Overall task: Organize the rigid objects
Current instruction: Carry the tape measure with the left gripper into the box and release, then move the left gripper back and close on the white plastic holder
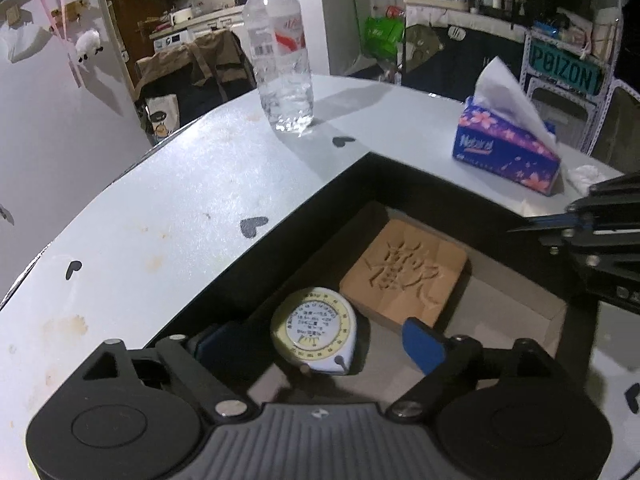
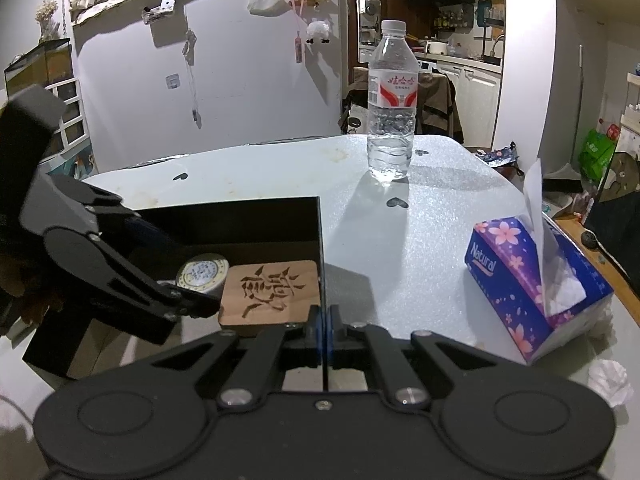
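Tape measure (image 1: 314,330), round-faced with a cream-yellow dial ring and a pale blue-white casing that tapers to a point, lies on the cardboard floor of a black-walled box (image 1: 280,236), just beside a square wooden coaster (image 1: 404,272) carved with a large Chinese character (the dial's small print is too fine to read). The left gripper (image 1: 316,346) hangs over the box with its jaws spread wide; the tape measure sits between the blue-padded fingers (image 1: 424,346) but the pads do not press on it. From the right wrist view, the right gripper (image 2: 323,322) has its jaws closed tight on the box's thin black side wall, right at the near corner by the coaster. On the white table (image 1: 168,208), dotted with small dark heart marks, stands a clear water bottle (image 2: 392,108) with a white cap and a red-and-white label bearing Chinese characters. Off to the right lies a purple tissue box (image 2: 524,280) printed with pink blossoms and the word "Natural", one tissue sticking up from its slot. Behind it, a teal sign (image 1: 564,70) reads "POIZON".
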